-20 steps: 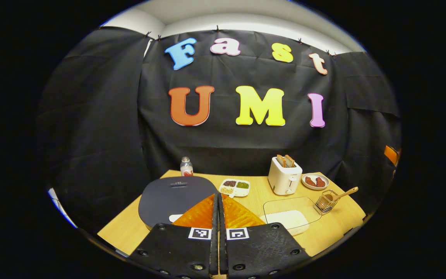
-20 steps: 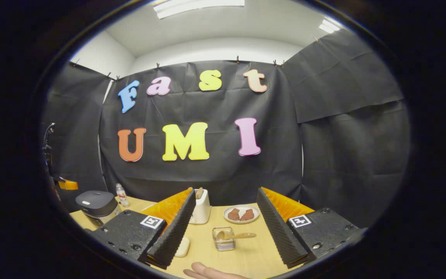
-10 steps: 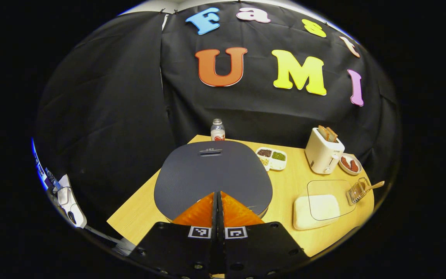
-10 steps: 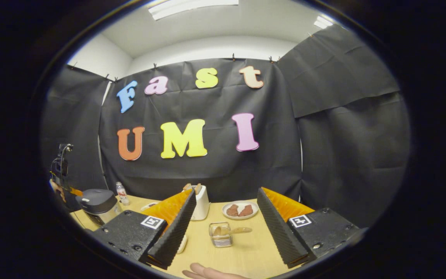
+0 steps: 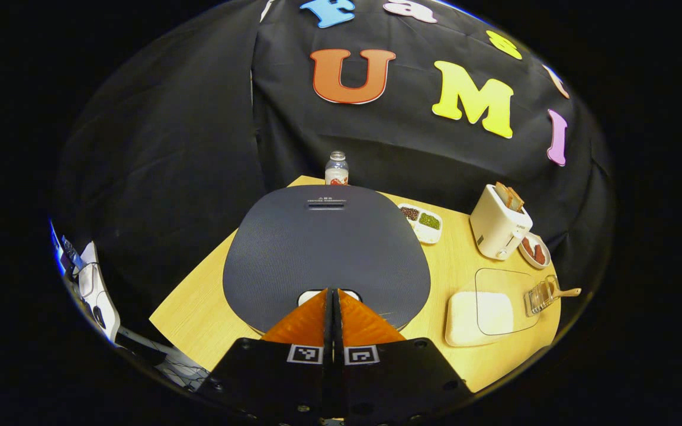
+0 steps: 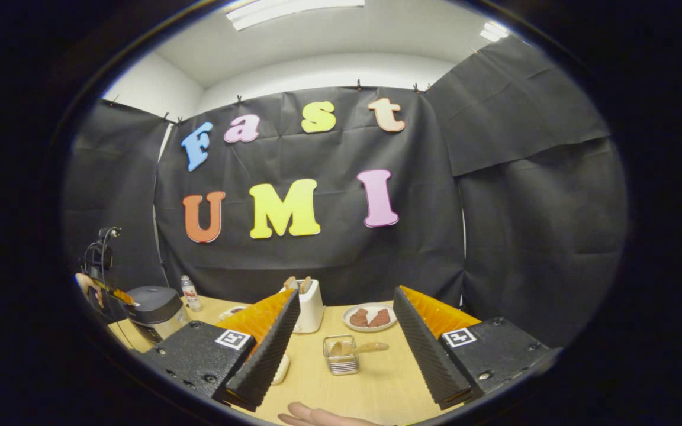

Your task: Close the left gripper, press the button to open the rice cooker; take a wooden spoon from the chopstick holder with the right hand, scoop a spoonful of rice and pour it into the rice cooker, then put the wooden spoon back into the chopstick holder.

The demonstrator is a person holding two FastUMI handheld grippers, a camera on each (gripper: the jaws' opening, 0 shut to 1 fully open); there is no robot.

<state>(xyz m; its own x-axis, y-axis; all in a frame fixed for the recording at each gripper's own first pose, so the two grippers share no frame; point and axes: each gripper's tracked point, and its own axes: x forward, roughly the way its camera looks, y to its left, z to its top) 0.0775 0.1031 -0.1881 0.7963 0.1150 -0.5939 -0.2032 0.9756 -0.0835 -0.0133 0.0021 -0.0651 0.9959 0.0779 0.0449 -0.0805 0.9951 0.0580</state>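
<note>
The left claw [image 5: 333,291] is pinched fully together, holding nothing, its tips right at the pale button [image 5: 329,294] on the near edge of the rice cooker [image 5: 326,254] lid; whether they actually press it is hard to tell from this angle. The lid is down. In the left gripper view the chopstick holder [image 5: 539,296] with the wooden spoon [image 5: 563,291] stands at about 3 o'clock from the claw, near the desk [image 5: 453,266] far-right edge, with the rice tray [image 5: 483,310] between. The right claw [image 6: 346,296] is spread wide and empty, hovering above the desk; the chopstick holder sits between its fingers, well ahead at 12 o'clock, with bare desk in front of it. A toaster [image 6: 308,305] and a plate [image 6: 369,318] stand beyond the holder.
</note>
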